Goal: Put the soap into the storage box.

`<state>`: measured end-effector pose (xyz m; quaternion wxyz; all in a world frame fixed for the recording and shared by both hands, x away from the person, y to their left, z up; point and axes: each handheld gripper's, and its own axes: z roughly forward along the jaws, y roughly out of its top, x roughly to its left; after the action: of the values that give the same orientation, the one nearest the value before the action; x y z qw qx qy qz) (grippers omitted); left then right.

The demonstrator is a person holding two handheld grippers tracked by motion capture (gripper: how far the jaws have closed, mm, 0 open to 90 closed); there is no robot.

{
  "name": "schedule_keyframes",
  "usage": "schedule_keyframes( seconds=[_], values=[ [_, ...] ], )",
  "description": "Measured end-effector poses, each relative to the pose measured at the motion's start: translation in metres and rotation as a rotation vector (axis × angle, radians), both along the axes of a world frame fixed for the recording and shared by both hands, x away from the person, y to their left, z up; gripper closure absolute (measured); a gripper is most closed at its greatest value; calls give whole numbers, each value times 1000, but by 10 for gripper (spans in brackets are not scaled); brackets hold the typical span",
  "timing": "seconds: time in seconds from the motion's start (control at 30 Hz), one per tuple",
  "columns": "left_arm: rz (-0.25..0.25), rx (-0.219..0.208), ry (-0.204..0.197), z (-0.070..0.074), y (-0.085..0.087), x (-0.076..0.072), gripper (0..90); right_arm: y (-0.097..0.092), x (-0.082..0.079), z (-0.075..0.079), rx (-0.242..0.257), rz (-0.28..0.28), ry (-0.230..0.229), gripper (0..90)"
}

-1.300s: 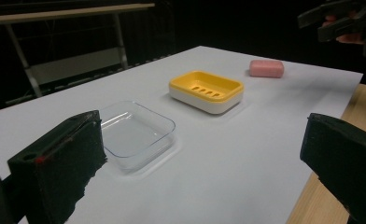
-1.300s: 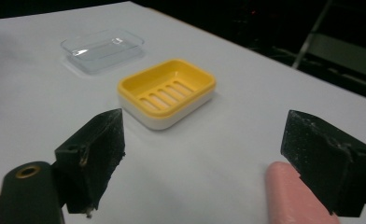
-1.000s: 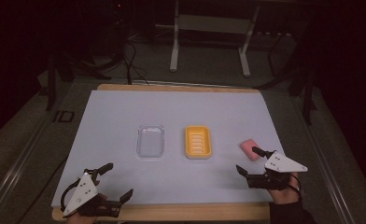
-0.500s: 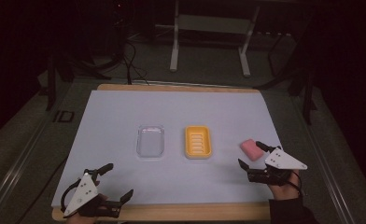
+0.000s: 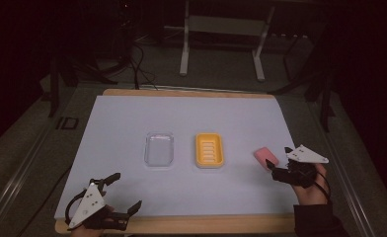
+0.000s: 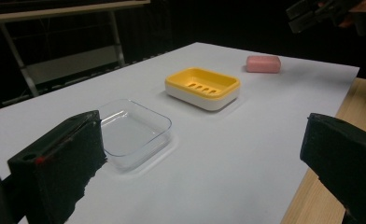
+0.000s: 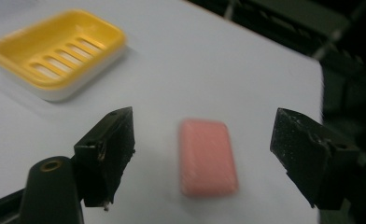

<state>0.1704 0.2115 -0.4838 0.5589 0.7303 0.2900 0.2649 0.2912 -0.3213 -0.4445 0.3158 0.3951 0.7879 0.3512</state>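
A pink bar of soap [image 5: 266, 157] lies flat on the white sheet at the right. My right gripper [image 5: 280, 161] is at its near right end. In the right gripper view the soap [image 7: 208, 157] lies in the gap of that gripper [image 7: 202, 114]. The jaws have just been closing, with space left on both sides and neither pad touching. A yellow slotted soap dish [image 5: 199, 150] sits at the middle, and a clear plastic tray [image 5: 147, 148] is to its left. My left gripper [image 5: 124, 191] rests at the front left corner, open and holding nothing.
The white sheet covers a wooden table [image 5: 191, 224] whose edge shows at the front. A metal stand [image 5: 221, 24] and cables are on the dark floor beyond the far edge. In the left gripper view the tray [image 6: 160, 122], dish [image 6: 228, 81] and soap [image 6: 263, 64] stand in a row.
My right gripper has moved farther from the person, up to the pink soap, and its jaws now flank it. The left gripper, dish, tray and soap have stayed where they were.
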Motion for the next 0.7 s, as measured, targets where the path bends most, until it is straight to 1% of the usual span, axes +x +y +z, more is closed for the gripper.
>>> schedule_keyframes(
  seconds=[0.07,0.1,0.17,0.2,0.23,0.27,0.33,0.4,0.47,0.53,0.6,0.63,0.7],
  values=[
    [2,1,-2,0,0,0,2,-4,2,1,33,-55,50,192],
    [4,-3,-1,0,0,0,2,-6,3,2,39,-84,79,187],
    [5,-3,0,0,0,-1,2,-10,6,3,66,-126,134,143],
    [5,-2,0,0,0,-1,2,-11,8,3,77,-141,164,139],
    [5,1,1,0,0,-1,2,-12,9,4,77,-151,186,137],
    [5,2,1,0,0,-1,2,-13,10,4,76,-172,208,137],
    [6,2,1,0,0,0,2,-15,11,5,76,-190,237,137],
    [6,2,2,0,0,0,2,-16,14,5,78,-203,300,137],
    [8,5,1,0,0,0,2,-17,16,6,75,-217,344,138],
    [9,5,3,0,0,0,2,-18,18,7,89,-232,413,138],
    [8,10,3,0,0,0,2,-19,20,8,87,-242,472,140],
    [7,12,3,-1,0,0,2,-19,21,8,78,-244,512,143],
    [8,12,2,0,0,0,2,-20,23,6,47,-235,576,142]
  ],
)
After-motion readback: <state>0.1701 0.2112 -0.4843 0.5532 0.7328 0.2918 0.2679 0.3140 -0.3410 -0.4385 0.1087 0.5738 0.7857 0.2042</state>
